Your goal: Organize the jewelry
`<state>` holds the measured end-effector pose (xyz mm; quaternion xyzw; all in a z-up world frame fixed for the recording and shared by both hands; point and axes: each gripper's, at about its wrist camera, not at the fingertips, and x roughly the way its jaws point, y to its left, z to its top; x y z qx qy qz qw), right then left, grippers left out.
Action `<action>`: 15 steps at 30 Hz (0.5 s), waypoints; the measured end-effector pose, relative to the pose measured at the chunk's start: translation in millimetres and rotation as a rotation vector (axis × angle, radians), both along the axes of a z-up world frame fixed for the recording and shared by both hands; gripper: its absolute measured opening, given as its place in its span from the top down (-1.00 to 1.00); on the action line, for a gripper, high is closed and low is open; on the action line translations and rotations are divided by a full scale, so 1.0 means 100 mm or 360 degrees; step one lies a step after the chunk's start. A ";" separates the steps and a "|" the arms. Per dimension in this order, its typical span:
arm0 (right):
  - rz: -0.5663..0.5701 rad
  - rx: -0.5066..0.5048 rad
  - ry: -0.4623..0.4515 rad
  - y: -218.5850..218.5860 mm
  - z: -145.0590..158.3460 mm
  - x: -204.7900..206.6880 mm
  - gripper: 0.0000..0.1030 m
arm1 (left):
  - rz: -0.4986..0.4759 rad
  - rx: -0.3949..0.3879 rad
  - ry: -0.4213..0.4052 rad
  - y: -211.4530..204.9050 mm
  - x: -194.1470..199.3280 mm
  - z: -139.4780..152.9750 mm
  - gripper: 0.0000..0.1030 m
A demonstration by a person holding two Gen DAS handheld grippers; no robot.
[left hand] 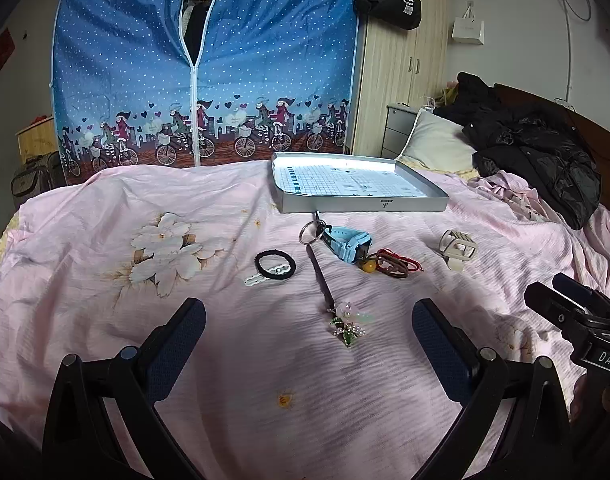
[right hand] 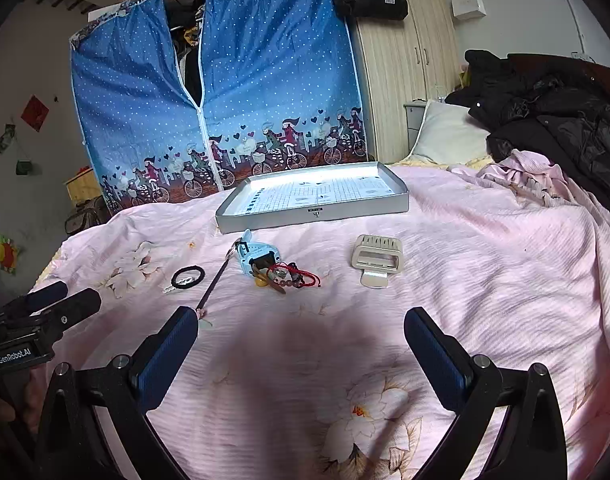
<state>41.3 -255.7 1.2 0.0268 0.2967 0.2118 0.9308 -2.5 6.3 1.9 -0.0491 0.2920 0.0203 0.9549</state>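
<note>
Left gripper and right gripper low over pink bedsheet, both with fingers apart and empty, one hairpin, one blue watch, one black hair tie, one silver tray far.

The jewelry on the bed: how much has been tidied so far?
Nothing looks done: the silver tray holds no jewelry. Both grippers, left gripper and right gripper, are open and empty. Left: hair tie, hairpin, blue watch, red cords, cream clip.

Left gripper jaws spread, hairpin between, blue watch, silver tray beyond
</note>
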 end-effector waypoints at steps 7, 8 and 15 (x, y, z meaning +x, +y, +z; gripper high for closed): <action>0.0000 0.0003 -0.0002 0.00 0.02 0.00 -1.00 | -0.0002 0.0007 0.0000 0.00 0.02 -0.01 -0.96; 0.0001 0.0003 -0.0003 0.00 0.02 0.00 -1.00 | -0.0001 0.0008 0.0001 0.00 0.02 -0.01 -0.96; -0.0006 0.0010 -0.0006 0.00 0.02 0.00 -1.00 | -0.0004 0.0011 0.0003 -0.01 0.01 -0.01 -0.96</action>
